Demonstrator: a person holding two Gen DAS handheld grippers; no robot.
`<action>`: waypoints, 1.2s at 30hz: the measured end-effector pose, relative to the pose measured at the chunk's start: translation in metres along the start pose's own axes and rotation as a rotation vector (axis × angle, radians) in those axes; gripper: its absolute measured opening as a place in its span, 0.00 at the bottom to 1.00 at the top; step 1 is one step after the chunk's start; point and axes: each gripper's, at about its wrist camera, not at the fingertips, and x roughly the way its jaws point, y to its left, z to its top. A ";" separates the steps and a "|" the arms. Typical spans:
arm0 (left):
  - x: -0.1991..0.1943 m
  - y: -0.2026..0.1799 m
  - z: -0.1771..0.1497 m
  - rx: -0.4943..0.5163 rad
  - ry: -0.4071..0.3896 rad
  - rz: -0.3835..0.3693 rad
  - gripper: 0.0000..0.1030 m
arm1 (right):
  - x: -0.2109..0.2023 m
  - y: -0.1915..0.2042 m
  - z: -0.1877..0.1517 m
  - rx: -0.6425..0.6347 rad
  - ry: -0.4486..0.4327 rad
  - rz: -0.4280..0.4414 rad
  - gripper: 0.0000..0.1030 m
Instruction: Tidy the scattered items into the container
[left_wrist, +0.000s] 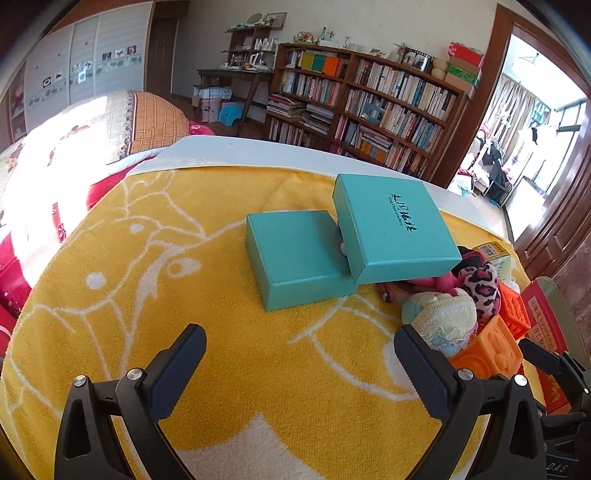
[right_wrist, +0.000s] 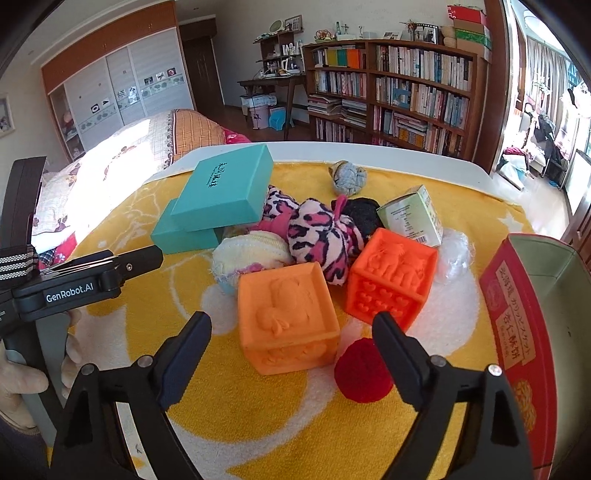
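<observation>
We count two teal cardboard boxes, one lying flat (right_wrist: 184, 236) and one tilted across it (right_wrist: 225, 195) at its one o'clock. Two orange embossed rubber cubes: a paler one (right_wrist: 286, 321) and a deeper one (right_wrist: 391, 277) at its two o'clock. One dark red fuzzy pompom (right_wrist: 362, 371), one grey knotted rope ball (right_wrist: 349, 177), one pale green printed carton (right_wrist: 412, 216), one red open-topped container box (right_wrist: 524, 332).

The left gripper (left_wrist: 299, 356) hangs wide open over the yellow towel (left_wrist: 221, 332). Two teal boxes (left_wrist: 299, 258) lie ahead, one propped on the other.
</observation>
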 end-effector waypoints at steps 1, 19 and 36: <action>0.001 0.001 0.000 -0.004 0.001 -0.006 1.00 | 0.004 0.000 0.000 -0.003 0.007 -0.004 0.84; 0.002 -0.022 -0.005 0.044 0.035 -0.123 1.00 | 0.011 -0.009 -0.002 0.019 -0.011 0.025 0.57; 0.018 -0.095 -0.009 0.173 0.109 -0.174 1.00 | -0.054 -0.047 -0.020 0.096 -0.169 0.015 0.55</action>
